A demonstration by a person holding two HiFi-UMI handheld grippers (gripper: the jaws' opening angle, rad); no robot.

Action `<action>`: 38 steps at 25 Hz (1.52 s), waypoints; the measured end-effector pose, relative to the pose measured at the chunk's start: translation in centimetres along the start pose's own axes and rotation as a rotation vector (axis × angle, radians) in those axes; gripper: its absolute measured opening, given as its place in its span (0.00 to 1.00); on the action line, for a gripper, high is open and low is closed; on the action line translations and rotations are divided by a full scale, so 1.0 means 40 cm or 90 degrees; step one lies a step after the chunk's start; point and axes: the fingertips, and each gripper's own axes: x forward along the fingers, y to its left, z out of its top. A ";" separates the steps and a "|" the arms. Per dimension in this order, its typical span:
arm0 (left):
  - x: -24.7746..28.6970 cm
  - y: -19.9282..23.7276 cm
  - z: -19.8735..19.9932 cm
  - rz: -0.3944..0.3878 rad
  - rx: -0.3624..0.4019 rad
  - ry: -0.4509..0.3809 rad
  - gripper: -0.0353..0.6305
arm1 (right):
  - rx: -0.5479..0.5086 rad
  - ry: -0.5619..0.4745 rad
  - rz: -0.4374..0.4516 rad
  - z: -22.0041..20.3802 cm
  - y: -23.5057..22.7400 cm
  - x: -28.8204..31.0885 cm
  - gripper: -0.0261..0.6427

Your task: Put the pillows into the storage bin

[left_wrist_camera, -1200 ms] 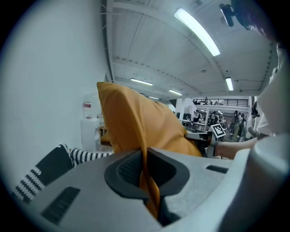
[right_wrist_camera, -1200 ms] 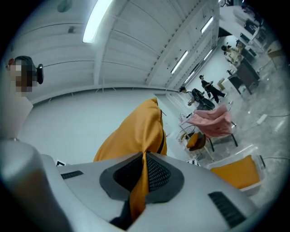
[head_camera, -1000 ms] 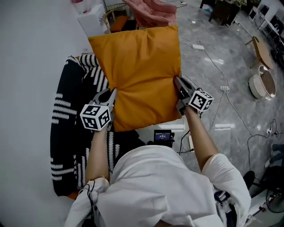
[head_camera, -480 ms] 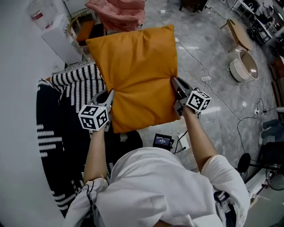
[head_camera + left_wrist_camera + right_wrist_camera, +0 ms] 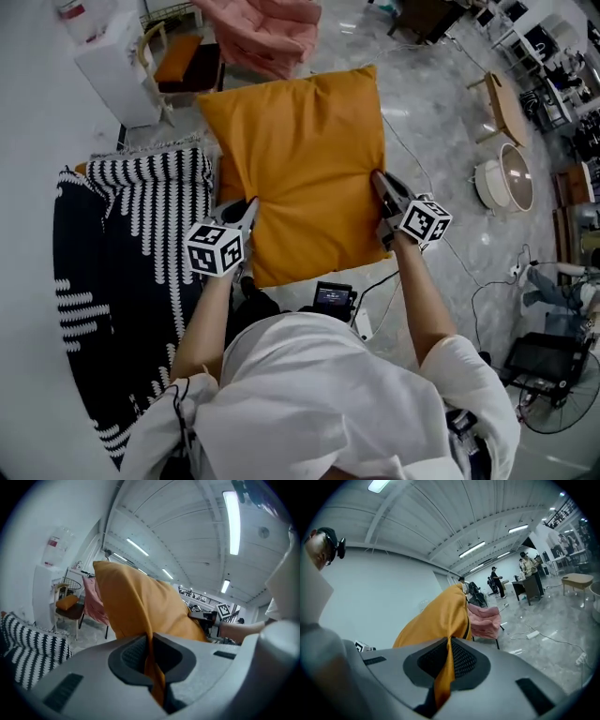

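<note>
Head view: orange pillow (image 5: pixel 300 169) hangs just right of the striped fabric (image 5: pixel 141 216), possibly the bin. Left gripper (image 5: pixel 249 208) and right gripper (image 5: pixel 379 183) each pinch an opposite edge tight. Carry it level, both pinches firm, lest thin cloth slip.

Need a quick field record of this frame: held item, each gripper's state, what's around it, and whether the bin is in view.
held item: orange pillow, up in the air, spread between both grippers
left gripper: shut on the pillow's left edge
right gripper: shut on the pillow's right edge
left of pillow: black-and-white patterned fabric, lower down
beyond pillow: pink cushion
storage bin: none that I can pick out for certain
</note>
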 end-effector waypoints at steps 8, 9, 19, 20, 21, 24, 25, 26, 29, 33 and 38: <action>0.141 0.122 -0.031 0.048 -0.113 -0.016 0.08 | -0.058 0.109 0.038 0.053 -0.108 0.262 0.09; 0.162 0.138 -0.037 0.058 -0.128 -0.017 0.08 | -0.062 0.123 0.049 0.054 -0.127 0.299 0.09; 0.358 0.319 -0.165 0.237 -0.283 -0.028 0.08 | -0.110 0.316 0.232 -0.076 -0.309 0.789 0.09; 0.381 0.338 -0.190 0.251 -0.303 -0.030 0.08 | -0.120 0.334 0.249 -0.097 -0.322 0.835 0.09; 0.404 0.356 -0.219 0.264 -0.323 -0.030 0.08 | -0.131 0.349 0.265 -0.121 -0.332 0.879 0.09; 0.464 0.401 -0.320 0.304 -0.381 -0.031 0.08 | -0.167 0.395 0.312 -0.209 -0.349 0.990 0.09; 0.480 0.412 -0.355 0.316 -0.402 -0.033 0.08 | -0.179 0.410 0.329 -0.242 -0.352 1.021 0.09; 0.497 0.422 -0.390 0.328 -0.424 -0.037 0.08 | -0.190 0.426 0.345 -0.277 -0.357 1.050 0.09; 0.545 0.440 -0.501 0.362 -0.497 -0.044 0.08 | -0.219 0.477 0.384 -0.392 -0.384 1.112 0.09; 0.597 0.461 -0.632 0.398 -0.577 -0.046 0.08 | -0.243 0.528 0.414 -0.545 -0.436 1.160 0.09; 0.654 0.502 -0.748 0.418 -0.620 -0.044 0.08 | -0.278 0.565 0.434 -0.694 -0.487 1.224 0.09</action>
